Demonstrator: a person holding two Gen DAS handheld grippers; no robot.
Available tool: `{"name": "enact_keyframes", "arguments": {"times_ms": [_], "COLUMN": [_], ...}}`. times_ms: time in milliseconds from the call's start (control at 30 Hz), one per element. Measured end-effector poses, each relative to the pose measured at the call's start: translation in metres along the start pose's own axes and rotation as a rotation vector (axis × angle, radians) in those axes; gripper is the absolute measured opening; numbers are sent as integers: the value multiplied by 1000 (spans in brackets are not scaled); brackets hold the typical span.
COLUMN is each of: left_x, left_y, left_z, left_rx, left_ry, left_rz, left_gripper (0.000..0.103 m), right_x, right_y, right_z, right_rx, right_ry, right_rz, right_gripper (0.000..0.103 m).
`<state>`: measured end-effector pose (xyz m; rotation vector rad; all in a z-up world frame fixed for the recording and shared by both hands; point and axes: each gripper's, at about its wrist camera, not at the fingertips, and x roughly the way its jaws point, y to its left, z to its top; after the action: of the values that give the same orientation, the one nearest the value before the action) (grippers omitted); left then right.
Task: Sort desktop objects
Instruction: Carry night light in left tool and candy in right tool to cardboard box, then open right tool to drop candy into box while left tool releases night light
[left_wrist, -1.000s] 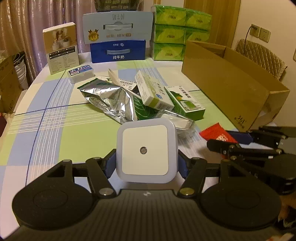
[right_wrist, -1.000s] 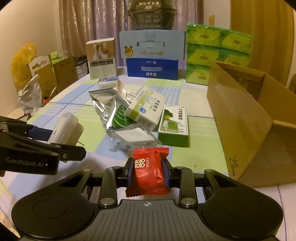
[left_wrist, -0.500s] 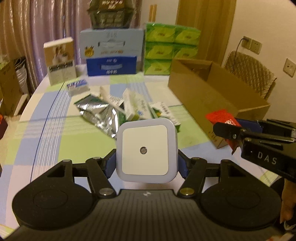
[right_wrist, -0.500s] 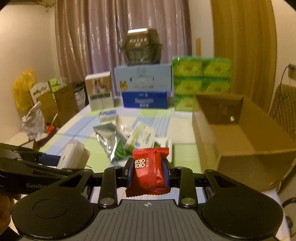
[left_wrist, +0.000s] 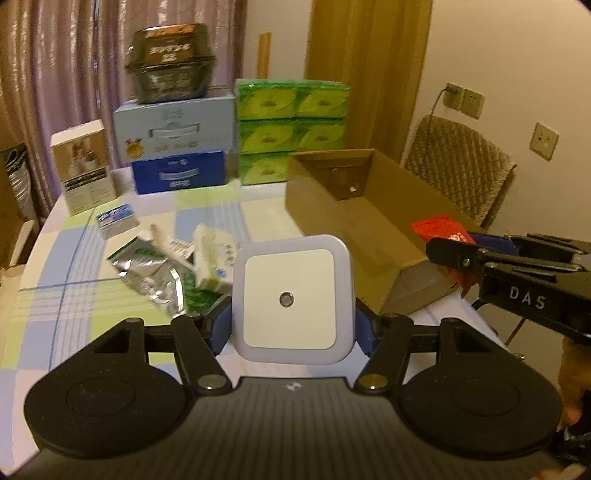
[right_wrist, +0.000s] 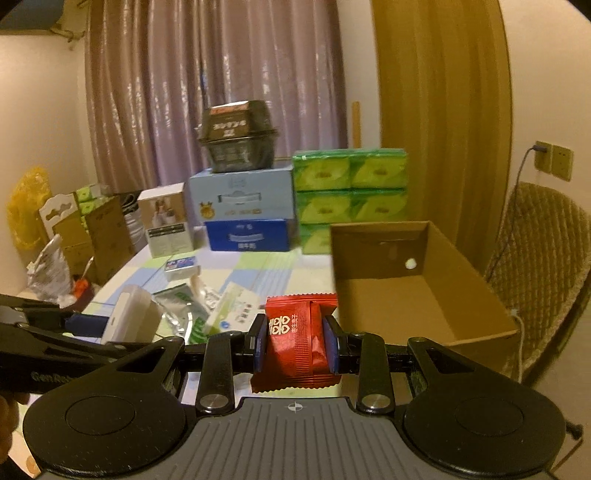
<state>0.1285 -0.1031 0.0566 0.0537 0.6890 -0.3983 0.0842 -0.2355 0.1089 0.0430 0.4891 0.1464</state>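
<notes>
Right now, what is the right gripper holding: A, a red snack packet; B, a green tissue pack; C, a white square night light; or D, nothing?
A: the right gripper has its jaws shut on the red snack packet, while the white square night light sits in the left gripper.

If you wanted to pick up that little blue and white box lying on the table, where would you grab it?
Probably from above, pinching the two long sides of the small blue and white box. It lies flat on the checked tablecloth with clear cloth around it, apart from the foil packet. Both grippers are full now, so one must unload first.
</notes>
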Motion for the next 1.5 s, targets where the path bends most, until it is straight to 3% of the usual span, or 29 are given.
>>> {"name": "enact_keyframes", "arguments": {"times_ms": [433, 833, 1267, 1500], "left_x": [54, 154, 207, 188], "left_y": [-57, -90, -105, -94], "left_z": [61, 95, 87, 93], "left_rx": [28, 76, 102, 90], "left_ry": [7, 59, 106, 52], "left_rz": [-107, -174, -174, -152], "left_gripper": [60, 60, 61, 65], "right_x": [6, 84, 119, 119], "right_y": [-92, -165, -188, -193], "right_z": [32, 41, 24, 23], "right_rx": [21, 97, 139, 151], "right_ry": [8, 91, 134, 140], "right_rz": [-100, -133, -123, -124], "right_gripper": [29, 29, 29, 29]}}
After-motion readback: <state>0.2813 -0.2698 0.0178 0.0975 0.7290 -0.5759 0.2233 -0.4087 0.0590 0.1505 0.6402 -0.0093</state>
